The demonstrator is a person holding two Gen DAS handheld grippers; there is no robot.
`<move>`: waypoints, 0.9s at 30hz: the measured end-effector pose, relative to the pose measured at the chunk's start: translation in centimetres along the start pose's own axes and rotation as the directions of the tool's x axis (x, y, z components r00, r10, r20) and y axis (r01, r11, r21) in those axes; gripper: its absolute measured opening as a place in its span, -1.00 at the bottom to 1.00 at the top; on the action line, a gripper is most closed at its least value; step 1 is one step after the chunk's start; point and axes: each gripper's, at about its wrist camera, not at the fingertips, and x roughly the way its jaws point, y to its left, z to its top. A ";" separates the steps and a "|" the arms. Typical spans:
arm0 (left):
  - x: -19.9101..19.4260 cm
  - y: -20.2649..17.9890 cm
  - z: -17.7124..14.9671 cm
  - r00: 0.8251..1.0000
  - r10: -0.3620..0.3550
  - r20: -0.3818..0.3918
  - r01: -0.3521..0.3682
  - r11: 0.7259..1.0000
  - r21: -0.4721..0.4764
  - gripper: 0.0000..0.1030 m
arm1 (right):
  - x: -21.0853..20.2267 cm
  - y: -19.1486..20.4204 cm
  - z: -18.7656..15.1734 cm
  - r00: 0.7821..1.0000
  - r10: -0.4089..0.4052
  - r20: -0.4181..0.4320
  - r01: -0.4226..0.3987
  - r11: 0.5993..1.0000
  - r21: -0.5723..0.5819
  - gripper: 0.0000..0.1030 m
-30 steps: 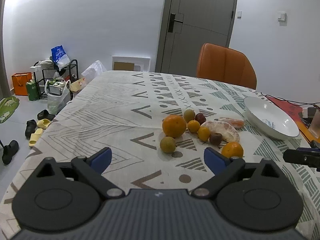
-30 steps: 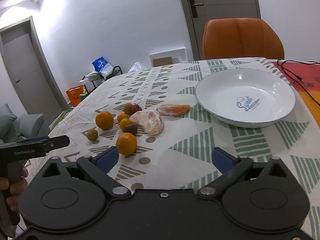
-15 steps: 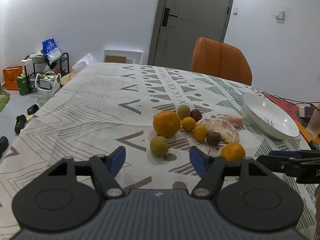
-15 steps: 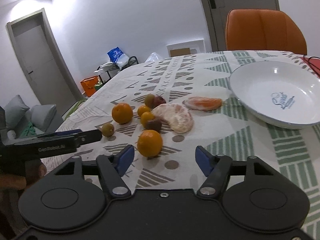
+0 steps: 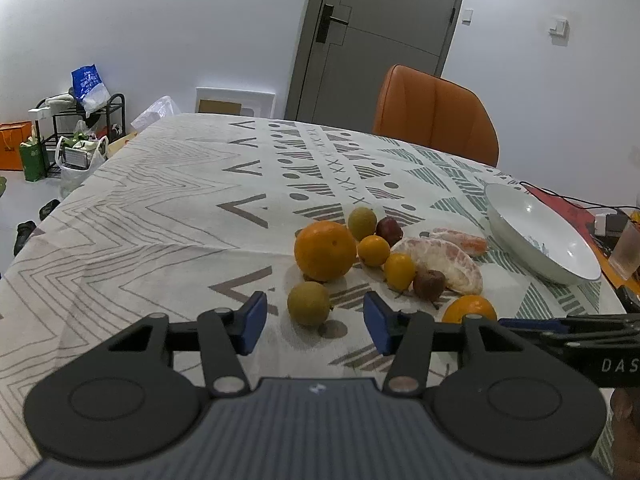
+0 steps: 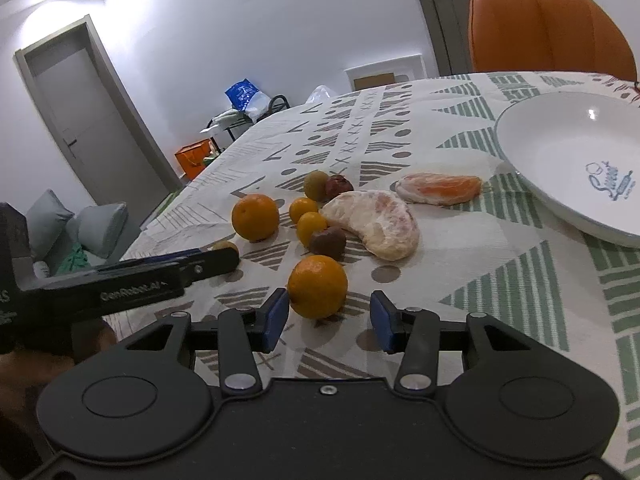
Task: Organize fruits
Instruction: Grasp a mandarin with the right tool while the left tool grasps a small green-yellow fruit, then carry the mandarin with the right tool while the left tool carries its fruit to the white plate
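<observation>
Worktop under a white cloth with grey and green geometric print (image 5: 168, 216): left half bare out to the left and far edges, with an orange padded chair (image 5: 434, 114) at the far side. Shallow white ceramic bowl with blue script inside (image 6: 580, 160) sits at the right, nothing in it, well apart from the fruit except the peeled orange-pink citrus segment (image 6: 440, 188) lying near its rim. Fruit clustered mid-worktop: large round orange (image 5: 325, 250), two small yellow-orange citrus (image 5: 373, 251) (image 5: 399, 271) touching each other, dull green round fruit (image 5: 362, 223) and dark red fruit (image 5: 389, 231) at the back, wrinkled brown fruit (image 5: 429, 285) against the big pale peeled pomelo-like wedge (image 5: 444, 262). Two outliers at the near edge of the cluster: olive-green round fruit (image 5: 309, 303) and a medium orange (image 6: 317, 286). Left claw (image 5: 314, 322): blue pads apart, wider than the olive-green fruit, which sits just ahead of the gap and slightly left of centre, no contact, nothing held. Right claw (image 6: 330, 320): pads apart, medium orange between them and shifted toward the left pad; it looks close to touching that pad, can't confirm contact; clear gap to the right pad. In the right wrist view, the left claw's tip overlaps the olive-green fruit.
</observation>
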 end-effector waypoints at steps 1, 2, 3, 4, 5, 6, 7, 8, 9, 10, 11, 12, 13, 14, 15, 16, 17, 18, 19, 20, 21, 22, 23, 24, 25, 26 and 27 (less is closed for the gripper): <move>0.2 0.0 0.0 1.000 0.001 -0.002 -0.001 1.000 0.001 0.01 | 0.2 0.0 0.1 1.000 0.005 0.002 -0.005 1.000 0.001 -0.12; 0.4 0.0 0.0 1.000 0.003 -0.005 -0.003 1.000 0.002 0.00 | 0.3 0.0 0.1 1.000 0.009 0.004 -0.009 1.000 -0.001 -0.12; 0.6 0.0 0.0 1.000 0.003 -0.008 -0.003 1.000 0.002 -0.11 | 0.4 0.1 0.1 1.000 0.015 0.006 -0.015 1.000 -0.001 -0.12; 0.8 0.0 -0.1 1.000 0.003 -0.011 -0.003 1.000 0.000 -0.19 | 0.5 0.1 0.1 1.000 0.019 0.006 -0.019 1.000 0.001 -0.19; 1.0 0.0 -0.1 1.000 0.001 -0.014 -0.001 1.000 -0.004 -0.35 | 0.7 0.1 0.1 1.000 0.024 0.004 -0.024 1.000 -0.001 -0.24; 1.0 0.0 -0.1 1.000 0.000 -0.012 0.000 1.000 -0.006 -0.46 | 0.8 0.1 0.1 0.999 0.036 0.005 -0.036 0.999 -0.002 -0.34; 1.0 0.0 -0.1 1.000 0.001 -0.007 -0.001 1.000 -0.005 -0.52 | 0.8 0.2 0.1 0.999 0.038 0.009 -0.038 0.999 -0.002 -0.34; 0.9 0.0 -0.1 1.000 -0.002 -0.005 0.002 1.000 -0.004 -0.52 | 0.7 0.2 0.1 0.999 0.035 0.013 -0.035 0.999 -0.004 -0.35; 0.8 -0.1 -0.1 1.000 -0.005 -0.002 0.005 1.000 -0.005 -0.52 | 0.6 0.2 0.0 0.999 0.032 0.018 -0.032 0.999 -0.002 -0.35; 0.6 -0.1 -0.1 1.000 -0.007 0.005 0.007 1.000 -0.004 -0.52 | 0.5 0.1 0.0 0.999 0.030 0.023 -0.031 1.000 0.004 -0.36; 0.4 -0.2 -0.1 1.000 -0.008 0.011 0.008 1.000 -0.001 -0.52 | 0.3 -0.1 0.0 0.999 0.031 0.030 -0.031 0.999 0.010 -0.36; 0.2 -0.4 0.0 1.000 -0.009 0.016 0.009 1.000 0.002 -0.52 | 0.1 -0.2 0.0 0.999 0.032 0.036 -0.032 0.999 0.011 -0.36; 0.0 -0.5 0.0 1.000 -0.013 0.019 0.012 1.000 0.005 -0.52 | -0.2 -0.3 -0.1 0.999 0.031 0.043 -0.031 0.999 0.014 -0.36; -0.1 -0.6 0.0 1.000 -0.015 0.021 0.015 1.000 0.007 -0.52 | -0.4 -0.5 -0.1 0.998 0.027 0.048 -0.028 0.999 0.017 -0.36; -0.3 -0.8 0.1 1.000 -0.016 0.023 0.015 1.000 0.009 -0.52 | -0.7 -0.6 -0.1 0.998 0.024 0.054 -0.025 1.000 0.018 -0.36; -0.4 -1.0 0.1 1.000 -0.018 0.024 0.017 1.000 0.012 -0.52 | -0.9 -0.7 -0.1 0.998 0.021 0.058 -0.022 1.000 0.019 -0.36; -0.5 -1.1 0.2 0.999 -0.022 0.027 0.022 1.000 0.014 -0.52 | -1.0 -0.8 -0.1 0.998 0.017 0.062 -0.018 1.000 0.021 -0.36; -0.6 -1.3 0.2 0.999 -0.028 0.030 0.027 0.999 0.017 -0.52 | -1.2 -1.0 -0.2 0.998 0.013 0.066 -0.015 1.000 0.025 -0.36; -0.8 -1.6 0.3 0.999 -0.032 0.033 0.031 0.999 0.020 -0.52 | -1.5 -1.2 -0.2 0.997 0.008 0.071 -0.010 1.000 0.029 -0.36; -0.9 -1.9 0.3 0.999 -0.037 0.035 0.036 0.999 0.024 -0.52 | -1.7 -1.3 -0.2 0.997 0.002 0.074 -0.004 0.999 0.033 -0.36; -1.0 -2.1 0.3 0.998 -0.042 0.038 0.040 0.999 0.029 -0.52 | -1.9 -1.5 -0.3 0.997 -0.004 0.077 0.001 0.999 0.038 -0.36; -1.1 -2.4 0.3 0.998 -0.048 0.041 0.046 0.998 0.036 -0.52 | -2.1 -1.6 -0.3 0.997 -0.009 0.081 0.006 0.999 0.042 -0.36; -1.2 -2.7 0.3 0.998 -0.052 0.044 0.050 0.998 0.042 -0.52 | -2.4 -1.8 -0.4 0.996 -0.015 0.087 0.011 0.999 0.045 -0.36; -1.3 -3.0 0.3 0.997 -0.057 0.047 0.055 0.997 0.048 -0.52 | -2.6 -1.9 -0.4 0.996 -0.022 0.091 0.017 0.999 0.046 -0.36; -1.3 -3.2 0.3 0.997 -0.059 0.048 0.056 0.997 0.052 -0.52 | -2.9 -2.0 -0.4 0.995 -0.029 0.097 0.024 0.999 0.048 -0.36; -1.4 -3.4 0.3 0.997 -0.062 0.049 0.059 0.997 0.056 -0.52 | -3.1 -2.2 -0.4 0.994 -0.038 0.102 0.032 0.998 0.051 -0.36; -1.4 -3.7 0.4 0.997 -0.065 0.051 0.062 0.996 0.059 -0.52 | -3.3 -2.3 -0.4 0.993 -0.047 0.107 0.041 0.998 0.054 -0.36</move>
